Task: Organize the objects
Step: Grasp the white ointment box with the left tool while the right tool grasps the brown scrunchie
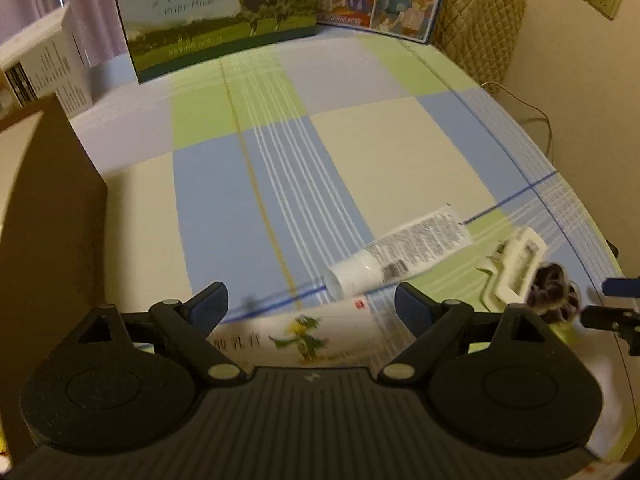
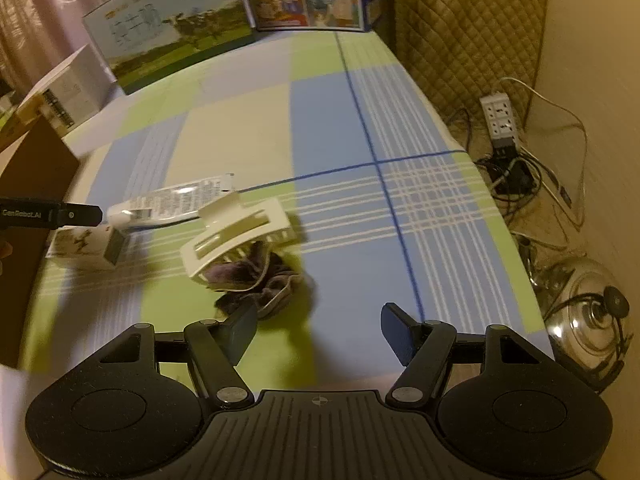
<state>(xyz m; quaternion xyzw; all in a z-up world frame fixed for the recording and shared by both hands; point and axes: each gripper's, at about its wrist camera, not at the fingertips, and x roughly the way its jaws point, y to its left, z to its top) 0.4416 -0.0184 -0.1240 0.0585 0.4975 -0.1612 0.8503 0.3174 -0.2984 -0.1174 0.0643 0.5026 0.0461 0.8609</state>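
Note:
On the checked cloth lie a white tube (image 1: 404, 256), a small white carton with a green cartoon figure (image 1: 308, 340), a cream hair clip (image 1: 516, 266) and a dark purple scrunchie (image 1: 554, 290). My left gripper (image 1: 310, 304) is open, its fingers either side of the carton's near end, just above it. In the right wrist view the tube (image 2: 176, 200), carton (image 2: 84, 246), clip (image 2: 236, 240) and scrunchie (image 2: 256, 280) lie ahead on the left. My right gripper (image 2: 318, 330) is open and empty, just short of the scrunchie.
A brown cardboard box (image 1: 44, 216) stands at the left. Milk cartons (image 1: 216, 12) and a white box (image 1: 44, 68) line the far edge. A quilted chair (image 2: 468, 28), power strip (image 2: 500, 116), cables and a steel kettle (image 2: 588, 316) are off the right edge.

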